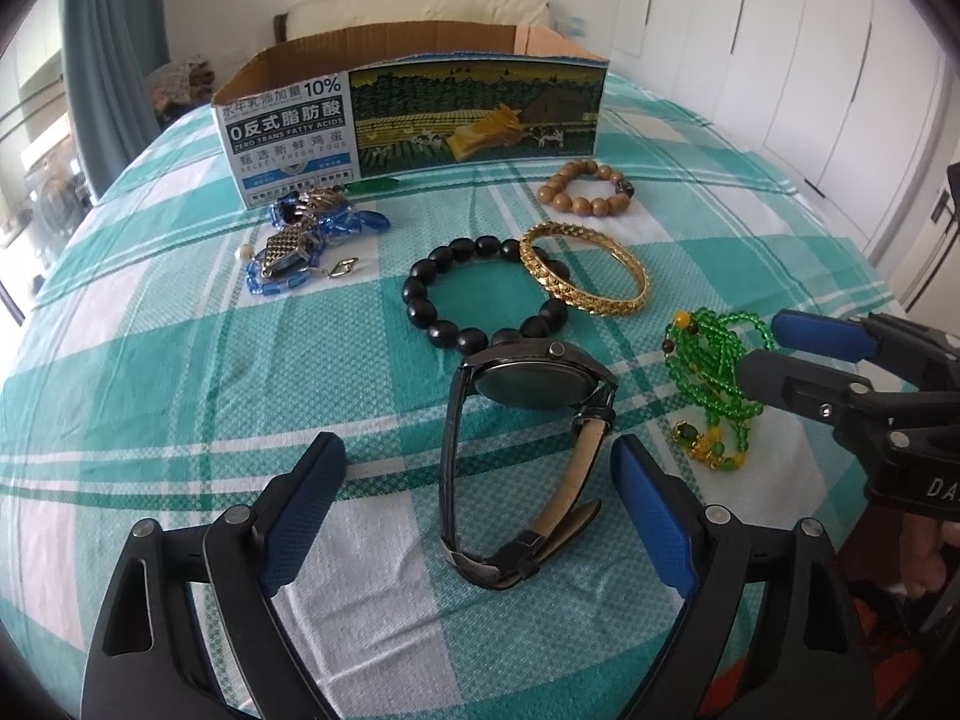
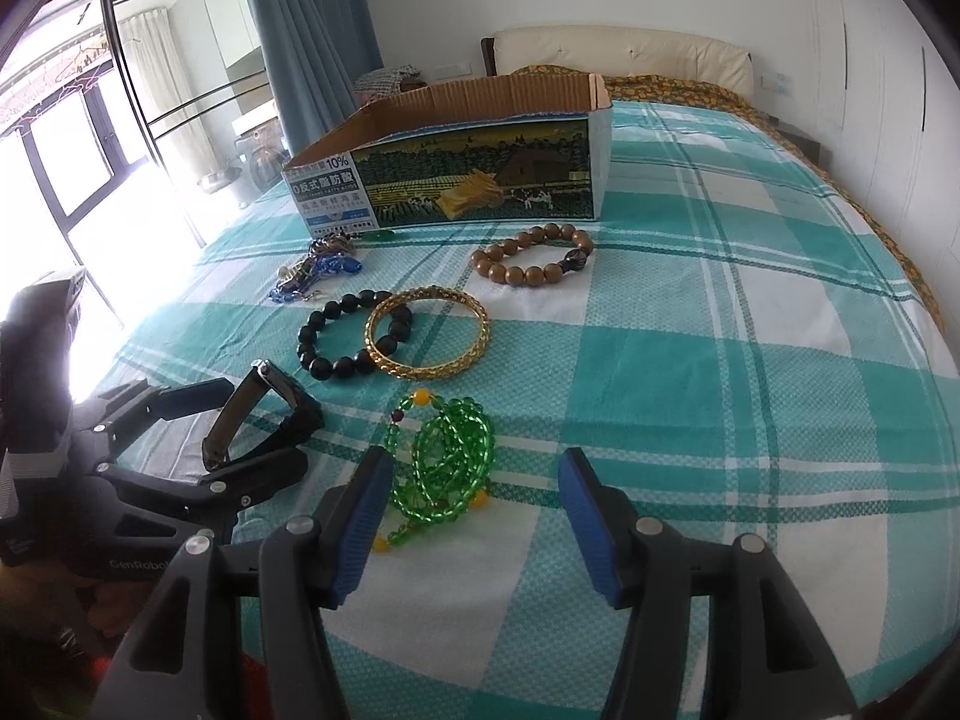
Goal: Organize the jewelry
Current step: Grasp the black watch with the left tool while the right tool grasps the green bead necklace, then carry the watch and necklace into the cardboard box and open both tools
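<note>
Left gripper (image 1: 477, 507) stands open astride the black watch (image 1: 528, 420), pads clear of its strap — the watch lies at 12 o'clock from it on the checked bedspread (image 1: 180, 360). Right gripper (image 2: 474, 516) is open too, the green bead necklace (image 2: 444, 462) between its fingers, untouched. Black bead bracelet (image 1: 474, 294) and gold bangle (image 1: 585, 270) overlap beyond; the cardboard box (image 1: 414, 114) sits farther at 12.
</note>
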